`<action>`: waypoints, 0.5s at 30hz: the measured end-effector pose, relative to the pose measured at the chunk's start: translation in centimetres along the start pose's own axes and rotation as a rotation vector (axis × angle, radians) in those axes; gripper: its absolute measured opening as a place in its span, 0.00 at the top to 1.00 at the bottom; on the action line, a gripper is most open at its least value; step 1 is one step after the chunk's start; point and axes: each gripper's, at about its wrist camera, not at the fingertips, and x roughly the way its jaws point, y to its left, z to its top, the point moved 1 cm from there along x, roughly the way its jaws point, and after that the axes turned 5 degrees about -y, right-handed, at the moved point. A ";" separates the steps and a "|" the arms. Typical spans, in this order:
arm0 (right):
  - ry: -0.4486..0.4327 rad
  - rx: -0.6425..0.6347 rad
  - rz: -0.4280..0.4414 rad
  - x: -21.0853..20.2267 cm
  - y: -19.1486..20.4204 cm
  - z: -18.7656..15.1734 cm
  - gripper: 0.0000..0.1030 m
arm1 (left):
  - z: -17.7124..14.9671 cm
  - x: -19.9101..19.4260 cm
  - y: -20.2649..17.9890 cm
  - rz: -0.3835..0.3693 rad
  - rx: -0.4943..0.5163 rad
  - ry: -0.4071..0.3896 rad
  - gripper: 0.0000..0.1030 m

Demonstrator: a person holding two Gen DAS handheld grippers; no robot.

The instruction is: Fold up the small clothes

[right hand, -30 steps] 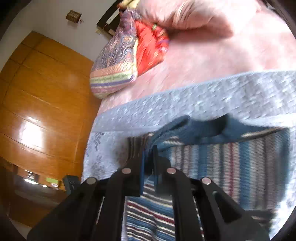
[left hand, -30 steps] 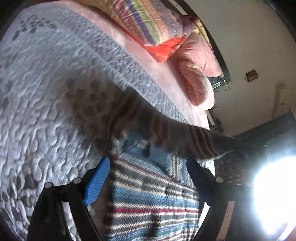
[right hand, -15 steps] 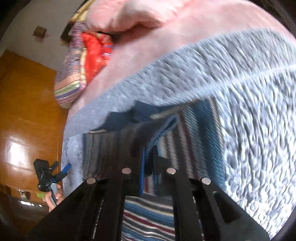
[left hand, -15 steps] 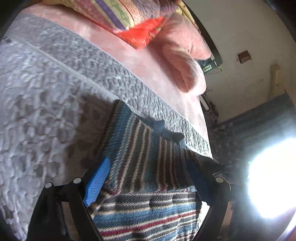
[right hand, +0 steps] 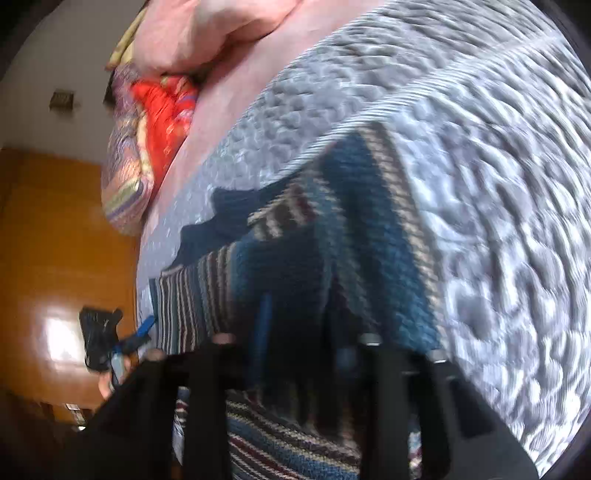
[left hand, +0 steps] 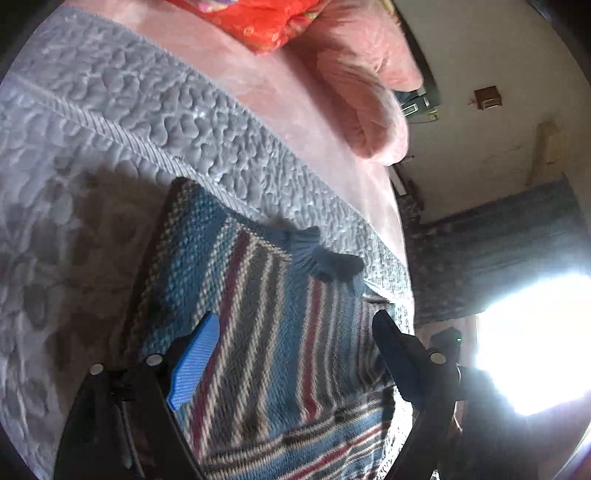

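Lay folded on the grey bedspread (left hand: 110,122): striped sweater (left hand: 266,325). Hovered over it, fingers apart and holding nothing: left hand-held gripper (left hand: 295,350). Too blurred to tell: right hand-held gripper (right hand: 299,332).

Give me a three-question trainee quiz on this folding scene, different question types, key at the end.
1. True or false: the left gripper is open, its fingers wide apart above the striped sweater.
2. Multiple choice: the sweater lies on a) a wooden floor b) a grey quilted bedspread c) a glass desk.
3. Fill in: beyond the bedspread, beside the pink pillow, lies a bright ___ cushion.

Key: 1 true; 2 b; 3 red.
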 end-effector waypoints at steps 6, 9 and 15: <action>-0.071 -0.112 -0.054 -0.6 1.7 0.6 0.95 | 0.3 1.0 2.2 0.117 0.041 -0.021 0.23; -0.024 -0.120 -0.117 0.8 -0.5 -0.2 0.90 | -0.1 0.2 2.2 0.113 0.030 -0.035 0.26; -0.138 -0.138 0.050 -4.1 1.0 -1.8 0.84 | -3.1 -3.6 -1.4 -0.107 0.104 -0.026 0.26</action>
